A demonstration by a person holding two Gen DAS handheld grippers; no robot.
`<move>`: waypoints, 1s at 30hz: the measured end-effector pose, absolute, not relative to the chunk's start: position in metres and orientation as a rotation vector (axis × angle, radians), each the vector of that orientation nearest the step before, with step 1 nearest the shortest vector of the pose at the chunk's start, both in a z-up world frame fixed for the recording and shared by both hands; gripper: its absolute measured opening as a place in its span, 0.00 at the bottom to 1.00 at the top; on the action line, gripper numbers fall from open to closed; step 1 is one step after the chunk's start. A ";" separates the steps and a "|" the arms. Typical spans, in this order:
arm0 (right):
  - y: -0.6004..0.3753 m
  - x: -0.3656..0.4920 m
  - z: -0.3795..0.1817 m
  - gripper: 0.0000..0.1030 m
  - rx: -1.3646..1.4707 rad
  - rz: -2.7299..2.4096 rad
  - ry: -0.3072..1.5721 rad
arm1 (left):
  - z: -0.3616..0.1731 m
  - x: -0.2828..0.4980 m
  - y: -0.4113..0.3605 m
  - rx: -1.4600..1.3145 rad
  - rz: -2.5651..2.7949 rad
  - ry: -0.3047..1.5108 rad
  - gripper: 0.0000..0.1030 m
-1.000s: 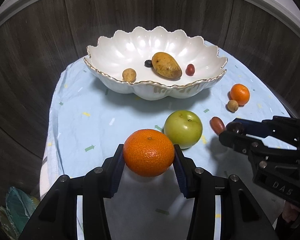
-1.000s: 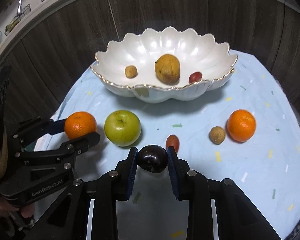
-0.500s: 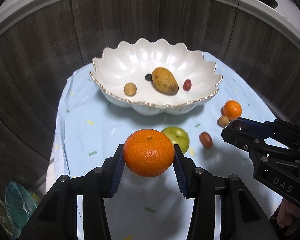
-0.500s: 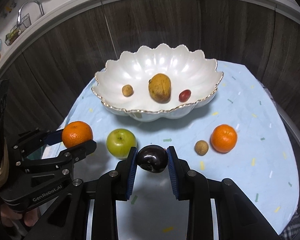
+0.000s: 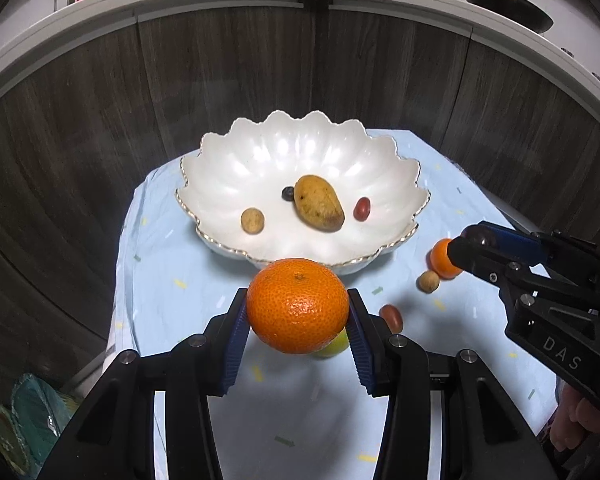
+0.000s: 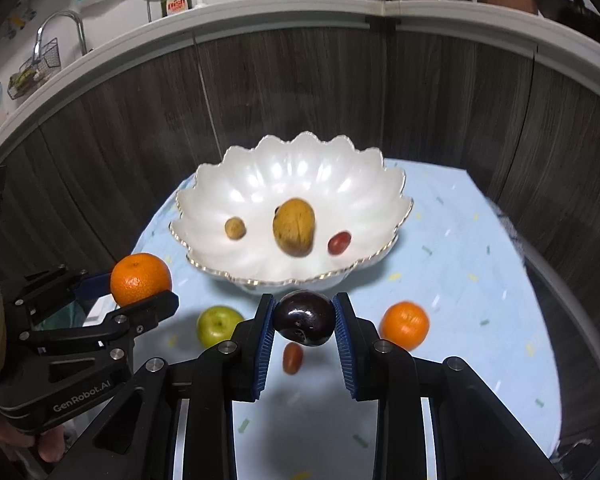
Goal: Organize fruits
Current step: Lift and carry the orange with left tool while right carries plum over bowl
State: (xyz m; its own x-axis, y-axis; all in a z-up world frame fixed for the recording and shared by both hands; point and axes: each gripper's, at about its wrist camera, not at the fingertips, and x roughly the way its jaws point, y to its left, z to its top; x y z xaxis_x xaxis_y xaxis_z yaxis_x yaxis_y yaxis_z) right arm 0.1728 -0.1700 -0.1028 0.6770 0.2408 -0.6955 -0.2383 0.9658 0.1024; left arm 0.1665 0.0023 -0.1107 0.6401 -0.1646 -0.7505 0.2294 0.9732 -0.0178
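Note:
My left gripper [image 5: 297, 312] is shut on a large orange tangerine [image 5: 297, 305], held in the air in front of the white scalloped bowl [image 5: 236, 168]. My right gripper [image 6: 304, 318] is shut on a dark purple plum [image 6: 303, 317], also lifted above the cloth. In the bowl [image 6: 220, 184] lie a yellow-brown mango [image 5: 318, 208], a small brown longan [image 5: 252, 221], a red grape tomato [image 5: 362, 209] and a dark berry [image 5: 287, 193]. On the cloth lie a green apple [image 6: 217, 325], another tangerine [image 6: 405, 325], a red tomato [image 6: 292, 357] and a longan [image 5: 428, 281].
The small table wears a light blue cloth [image 6: 480, 280] and stands against dark wooden cabinet fronts [image 5: 100, 120]. A counter with a sink tap, dish soap and kitchenware runs above. A green bag [image 5: 24, 428] lies on the floor at lower left. A hand [image 6: 24, 446] holds the left gripper.
Both grippers have risen with their fruits still clamped, and the bowl and table now sit lower and farther in both views. The fruits on the cloth have not moved.

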 end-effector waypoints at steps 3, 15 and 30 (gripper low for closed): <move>-0.172 0.178 -0.097 0.30 0.007 0.256 0.772 | -0.106 0.170 0.001 0.082 -0.226 0.838 0.44; -0.176 0.197 -0.081 0.30 0.001 0.252 0.735 | -0.092 0.189 -0.005 0.080 -0.221 0.807 0.44; -0.174 0.230 -0.074 0.30 -0.016 0.239 0.716 | -0.092 0.219 -0.007 0.083 -0.198 0.799 0.44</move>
State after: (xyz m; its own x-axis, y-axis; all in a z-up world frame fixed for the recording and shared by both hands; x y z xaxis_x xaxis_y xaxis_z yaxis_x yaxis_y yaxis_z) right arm 0.2297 -0.1738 -0.0737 0.7286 0.2114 -0.6515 -0.2223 0.9727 0.0671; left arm 0.2192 -0.0069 -0.0920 0.6802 -0.1453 -0.7185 0.2079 0.9782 -0.0010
